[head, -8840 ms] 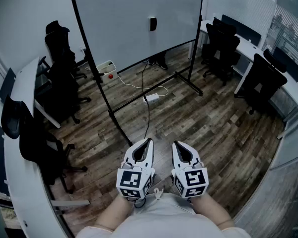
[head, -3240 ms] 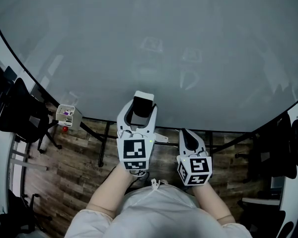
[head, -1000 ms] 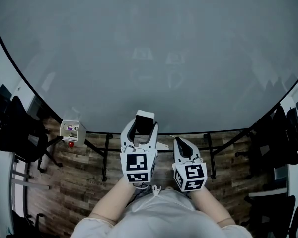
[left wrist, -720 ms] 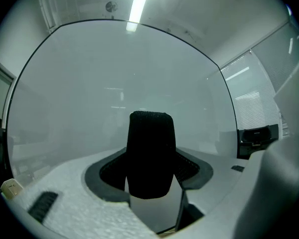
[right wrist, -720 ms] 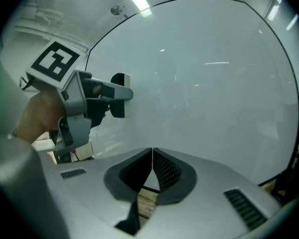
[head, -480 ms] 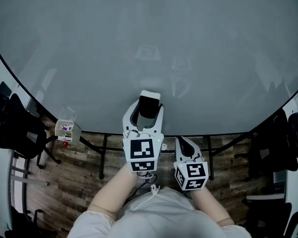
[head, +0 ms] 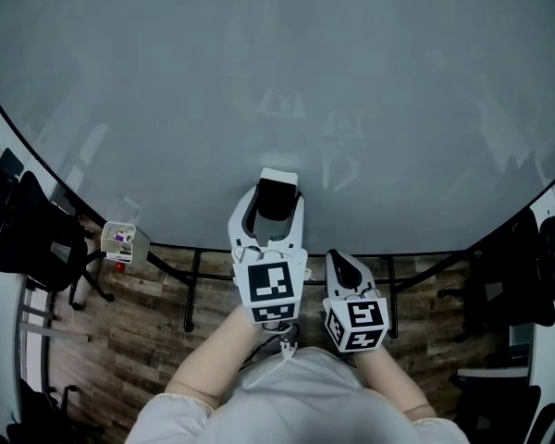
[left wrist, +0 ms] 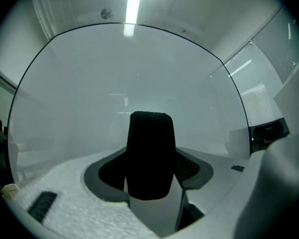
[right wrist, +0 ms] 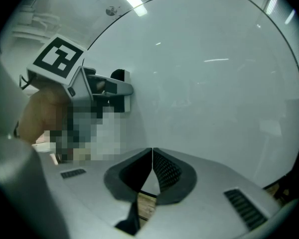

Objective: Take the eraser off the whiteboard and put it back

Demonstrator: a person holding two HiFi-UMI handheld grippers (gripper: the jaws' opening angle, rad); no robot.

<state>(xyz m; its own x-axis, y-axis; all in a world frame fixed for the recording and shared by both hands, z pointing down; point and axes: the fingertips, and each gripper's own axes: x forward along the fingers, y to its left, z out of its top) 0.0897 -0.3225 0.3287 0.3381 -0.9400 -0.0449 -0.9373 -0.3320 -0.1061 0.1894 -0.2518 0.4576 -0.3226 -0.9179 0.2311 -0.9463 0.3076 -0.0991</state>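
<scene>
while the left gripper [left wrist: 150, 169] is clamped on the dark eraser [left wrist: 150, 143], its jaws press the eraser's two sides and leave the top end standing clear ahead of them, probably so that the free end can meet the board first. the eraser is pointed straight at the whiteboard [head: 277, 81], low on its face and just above the bottom edge. from the right gripper view the tip looks very near the board, but whether it touches cannot be told. the right gripper [right wrist: 152, 171] hangs just beside the left one, a little lower and further back, with its jaws pressed together on nothing. it seems to be held out of the way because the job needs one hand only. the board fills nearly everything ahead of both grippers, which suggests the person stands close so the reach is short. below it lie the wooden floor [head: 148, 331] and the board's black legs [head: 192, 289]. a dark chair [head: 32, 239] stands well off to the left. the eraser looks to be on its way back onto the board, which calls for a flat, gentle press before the jaws let go.
</scene>
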